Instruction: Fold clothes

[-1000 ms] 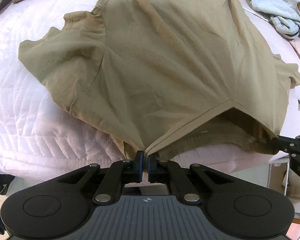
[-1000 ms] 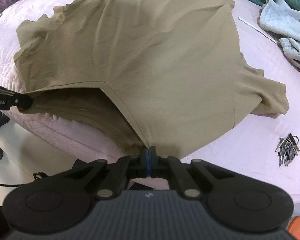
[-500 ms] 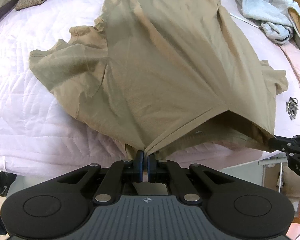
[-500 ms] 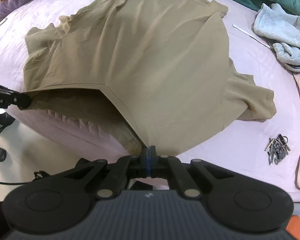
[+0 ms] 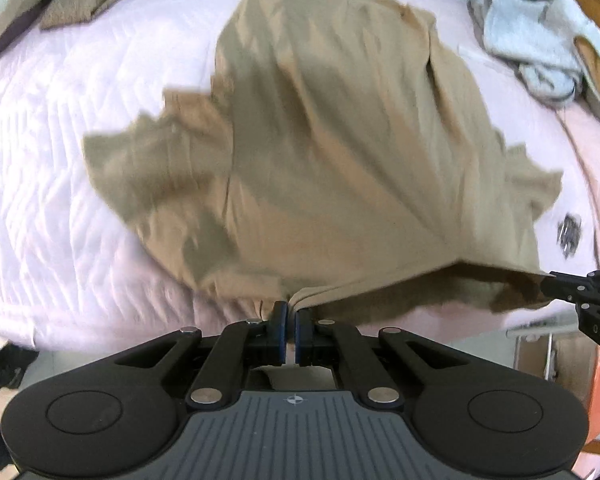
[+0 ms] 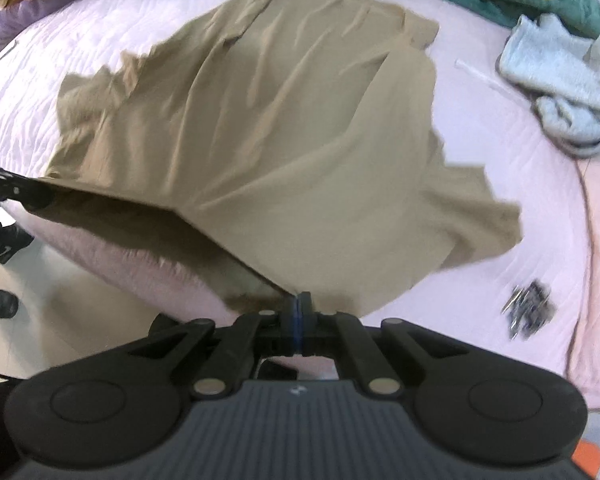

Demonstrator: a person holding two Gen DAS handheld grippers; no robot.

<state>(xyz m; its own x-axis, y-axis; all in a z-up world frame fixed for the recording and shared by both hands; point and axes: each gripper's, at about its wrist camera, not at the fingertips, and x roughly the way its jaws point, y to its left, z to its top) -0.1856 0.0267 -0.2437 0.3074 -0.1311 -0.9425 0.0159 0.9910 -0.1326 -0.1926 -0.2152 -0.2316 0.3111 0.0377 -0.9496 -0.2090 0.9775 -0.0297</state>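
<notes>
Two grippers, left gripper (image 5: 291, 312) and right gripper (image 6: 299, 303), apparently pinching shirt (image 5: 332, 152) hem.

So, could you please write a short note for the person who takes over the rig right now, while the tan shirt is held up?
Left gripper: jaws shut on the hem of the tan shirt, at its left corner.
Right gripper: jaws shut on the same hem, at the right corner.
The hem is lifted off the pink quilt; the collar end and both sleeves lie on it. A bunch of keys lies right of the shirt.
Done: both hem corners are gripped.
Left: carry the hem toward the collar, lay it down, finish folding.
</notes>
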